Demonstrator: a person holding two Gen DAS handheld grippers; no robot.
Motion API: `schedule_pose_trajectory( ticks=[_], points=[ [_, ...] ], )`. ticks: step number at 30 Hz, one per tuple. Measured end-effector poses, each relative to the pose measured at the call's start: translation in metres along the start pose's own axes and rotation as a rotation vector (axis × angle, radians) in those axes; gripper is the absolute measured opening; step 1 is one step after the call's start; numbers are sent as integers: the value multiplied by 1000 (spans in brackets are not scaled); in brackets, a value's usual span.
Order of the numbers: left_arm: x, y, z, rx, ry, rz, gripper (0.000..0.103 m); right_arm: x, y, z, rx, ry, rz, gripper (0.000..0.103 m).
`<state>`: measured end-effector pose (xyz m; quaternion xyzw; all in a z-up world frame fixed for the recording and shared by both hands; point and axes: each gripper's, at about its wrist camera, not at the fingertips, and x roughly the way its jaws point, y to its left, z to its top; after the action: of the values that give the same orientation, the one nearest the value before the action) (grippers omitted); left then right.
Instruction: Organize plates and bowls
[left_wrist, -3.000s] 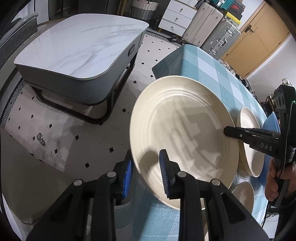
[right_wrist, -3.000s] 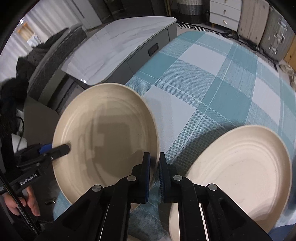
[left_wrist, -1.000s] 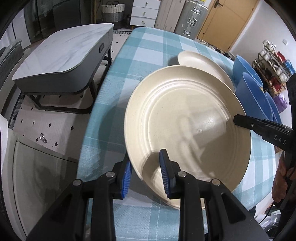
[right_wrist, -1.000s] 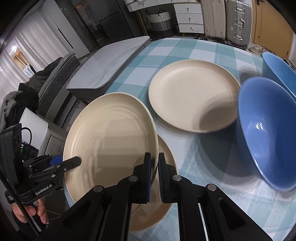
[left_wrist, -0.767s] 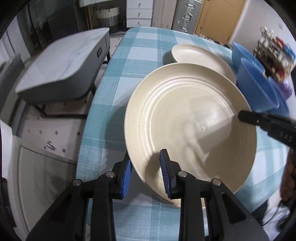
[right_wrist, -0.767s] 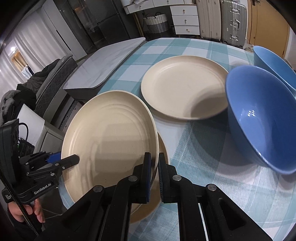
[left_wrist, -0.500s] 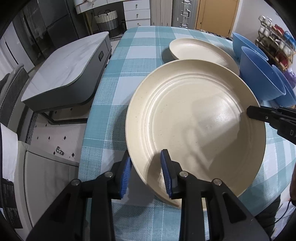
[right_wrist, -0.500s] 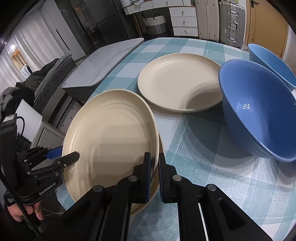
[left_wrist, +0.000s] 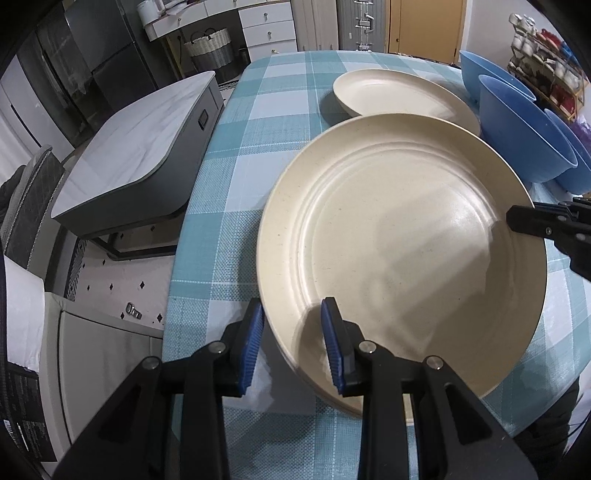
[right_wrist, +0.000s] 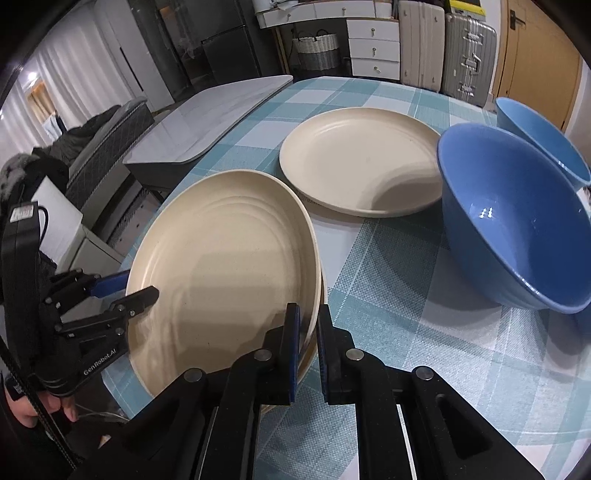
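Note:
A large cream plate (left_wrist: 402, 240) lies on top of another cream plate at the near edge of the checked table (left_wrist: 288, 110). My left gripper (left_wrist: 291, 332) has its jaws parted around the plate's near rim, with visible gaps to the pads. My right gripper (right_wrist: 306, 332) straddles the opposite rim (right_wrist: 310, 295), jaws slightly apart. The same plate (right_wrist: 221, 266) shows in the right wrist view, with the lower plate's edge (right_wrist: 312, 354) peeking under it. A second cream plate (right_wrist: 362, 158) lies further back.
Two blue bowls (right_wrist: 513, 218) (right_wrist: 539, 136) stand at the right, also in the left wrist view (left_wrist: 521, 129). A grey marble-top coffee table (left_wrist: 136, 147) stands left of the table. Suitcases (right_wrist: 465, 55) and white drawers (right_wrist: 373, 40) line the far wall.
The plate came from over the floor to the table and was lowered flat onto the other plate. Both grippers' jaws have opened a little around its rim.

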<state>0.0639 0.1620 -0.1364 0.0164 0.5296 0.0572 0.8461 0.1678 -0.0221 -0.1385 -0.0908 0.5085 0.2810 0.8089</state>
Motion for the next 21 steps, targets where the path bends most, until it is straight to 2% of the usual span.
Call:
schedule_pose_trajectory(
  ticks=[9, 11, 13, 21],
  points=[
    [0, -2, -1, 0, -9, 4, 33, 0, 11, -9, -83, 48, -49, 13],
    [0, -1, -2, -5, -10, 11, 35, 3, 9, -10, -71, 73, -20, 14],
    [0, 2, -3, -14, -12, 0, 36, 6, 2, -10, -32, 107, 44, 15],
    [-3, 4, -5, -28, -12, -29, 36, 16, 4, -8, -64, 143, 36, 15]
  ],
)
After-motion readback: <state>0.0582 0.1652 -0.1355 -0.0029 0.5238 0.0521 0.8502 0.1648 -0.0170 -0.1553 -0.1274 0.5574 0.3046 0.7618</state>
